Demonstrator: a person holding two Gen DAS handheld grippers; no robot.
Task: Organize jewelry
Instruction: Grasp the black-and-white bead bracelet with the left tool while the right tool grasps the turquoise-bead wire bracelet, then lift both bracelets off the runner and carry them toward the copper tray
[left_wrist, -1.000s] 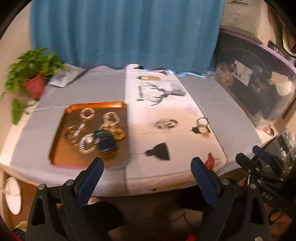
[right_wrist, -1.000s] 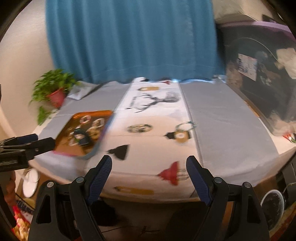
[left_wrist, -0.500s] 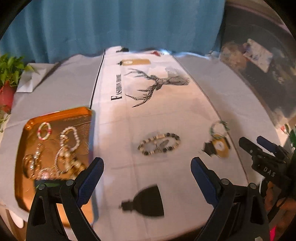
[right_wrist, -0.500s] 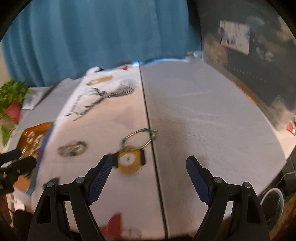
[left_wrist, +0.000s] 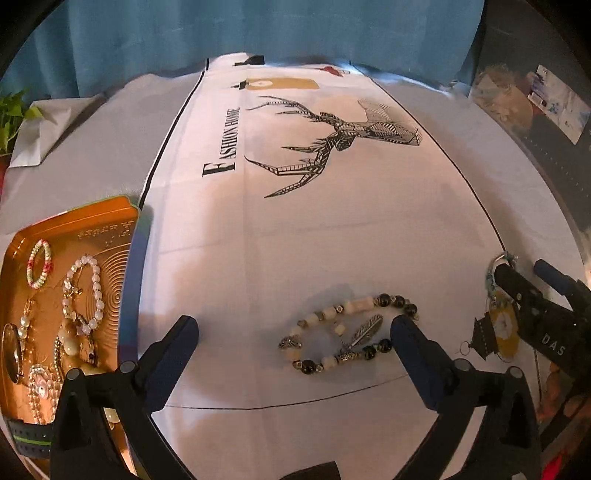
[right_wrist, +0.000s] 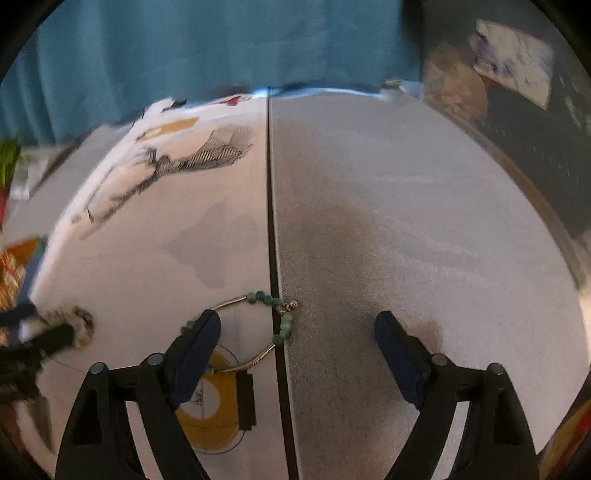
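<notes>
Teal curtain (left_wrist: 258, 26) behind, a table under a pale cloth (left_wrist: 332, 229) printed with a geometric deer (left_wrist: 332, 140) and the words "FASHION HOME"; grey cloth panels to either side, split from the white one by thin dark lines. Potted greenery (left_wrist: 11, 114) just visible at the far left edge.

Orange tray (left_wrist: 88, 214) on the left, holding a heap of jewelry: a small ring of pale green and pink beads (left_wrist: 38, 263), a pale bead bracelet (left_wrist: 86, 291), more pearly pieces lower down, too tangled to separate.

On the white cloth, a beaded bracelet (left_wrist: 347, 332) of cream and black beads with a silver feather charm, lying flat. Left gripper (left_wrist: 295, 328) above it, jaws wide and opening further, nothing pressed between the pads; the near-right fingertip (left_wrist: 406, 328) just beside the bracelet's black beads, most of the bracelet within the gap. Whether that tip touches the beads: cannot tell.

Further right, a silver wire bangle (right_wrist: 255, 325) strung with turquoise beads and a small metal charm, lying across the dark line between white and grey cloth, partly over a printed yellow and black motif (right_wrist: 218, 406). Right gripper (right_wrist: 295, 328) over it, jaws apart and opening, gripping nothing; left fingertip (right_wrist: 201, 332) covering the bangle's left side, right fingertip well clear over grey cloth.

Right wrist view motion-blurred toward the left, with the other gripper's dark tip by the beaded bracelet.
</notes>
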